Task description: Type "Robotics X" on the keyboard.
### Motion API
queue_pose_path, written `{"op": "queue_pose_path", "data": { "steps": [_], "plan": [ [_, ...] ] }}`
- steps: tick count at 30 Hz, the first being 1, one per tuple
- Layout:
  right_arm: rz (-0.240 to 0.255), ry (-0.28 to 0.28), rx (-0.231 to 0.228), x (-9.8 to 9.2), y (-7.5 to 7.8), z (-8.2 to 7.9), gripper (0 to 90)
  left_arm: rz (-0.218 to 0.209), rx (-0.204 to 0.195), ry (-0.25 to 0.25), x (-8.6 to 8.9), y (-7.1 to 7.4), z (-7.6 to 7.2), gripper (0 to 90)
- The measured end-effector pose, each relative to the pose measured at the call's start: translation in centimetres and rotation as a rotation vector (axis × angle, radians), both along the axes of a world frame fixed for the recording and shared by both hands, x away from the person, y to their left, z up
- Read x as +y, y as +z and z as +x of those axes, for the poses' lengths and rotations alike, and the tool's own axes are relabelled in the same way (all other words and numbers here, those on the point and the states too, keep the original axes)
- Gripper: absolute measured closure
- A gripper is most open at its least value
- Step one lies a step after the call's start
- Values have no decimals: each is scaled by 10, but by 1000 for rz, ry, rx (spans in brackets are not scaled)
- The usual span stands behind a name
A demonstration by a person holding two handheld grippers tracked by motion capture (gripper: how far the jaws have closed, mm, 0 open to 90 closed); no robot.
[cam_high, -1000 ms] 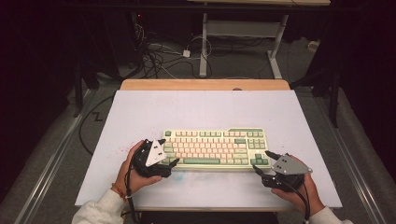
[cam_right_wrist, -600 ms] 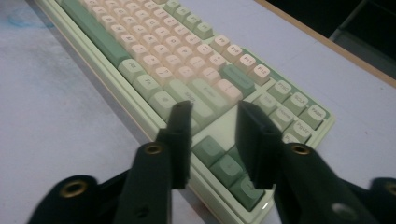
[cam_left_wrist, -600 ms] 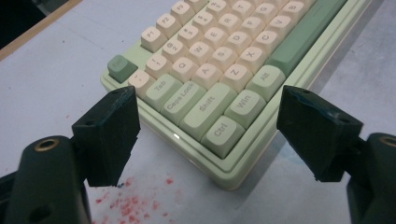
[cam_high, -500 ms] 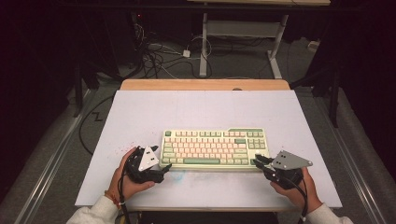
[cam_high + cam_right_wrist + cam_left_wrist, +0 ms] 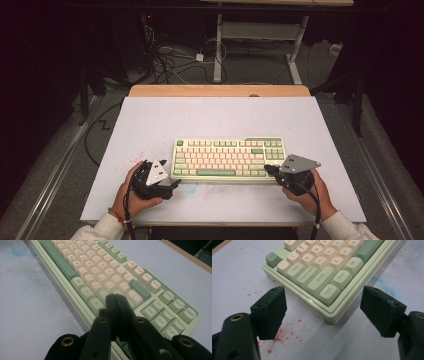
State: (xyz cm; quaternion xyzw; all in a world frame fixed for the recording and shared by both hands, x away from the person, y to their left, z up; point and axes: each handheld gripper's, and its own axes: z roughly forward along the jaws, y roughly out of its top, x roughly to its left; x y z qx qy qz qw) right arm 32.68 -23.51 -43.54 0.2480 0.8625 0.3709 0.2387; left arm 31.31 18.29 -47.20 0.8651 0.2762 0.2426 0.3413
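Lying square across the near half of the pale lavender table top (image 5: 150,115), the pastel green and cream mechanical keyboard (image 5: 229,159) has one gripper at each of its near corners. At the keyboard's left end, the left gripper (image 5: 175,184), a black two-jaw tool with a grey three-cornered plate on top, is held in the person's left hand (image 5: 131,192). In the left gripper view its jaws stand wide apart with nothing between the pads, and the keyboard's Ctrl corner (image 5: 327,291) sits just ahead of the gap, apart from both pads. Small red specks (image 5: 277,336) dot the table surface under the left pad, and a faint blue smear (image 5: 377,281) lies beside the keyboard's near edge.

At the keyboard's right end, the right gripper (image 5: 267,170) rests in the person's right hand (image 5: 309,192). Its jaws have just been closing and now meet tip to tip, gripping nothing. In the right gripper view the closed tips (image 5: 115,300) hover over the keys near the bottom row; whether they touch a keycap is hard to tell from this angle.
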Motion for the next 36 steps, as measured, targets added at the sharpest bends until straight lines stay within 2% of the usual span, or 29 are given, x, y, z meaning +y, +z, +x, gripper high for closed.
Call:
{"op": "queue_pose_path", "data": {
  "steps": [4,14,17,20,24,32,36],
  "plan": [
    [-22,11,8,9,-1,8,898,8,4,-2,-1,-1,0,202],
    [-64,30,31,28,-8,26,900,-3,25,-2,-1,-1,1,202],
    [-69,25,39,31,-10,29,899,6,18,-6,-1,-1,1,202],
    [-72,23,43,32,-11,31,899,5,30,-5,-1,-2,1,202],
    [-78,18,51,31,-14,33,899,14,21,-9,-2,-2,1,201],
    [-78,4,57,28,-18,34,899,9,34,-9,-2,-2,1,201],
    [-78,5,58,27,-19,33,899,8,22,-10,-1,0,1,202]
  ]
}}
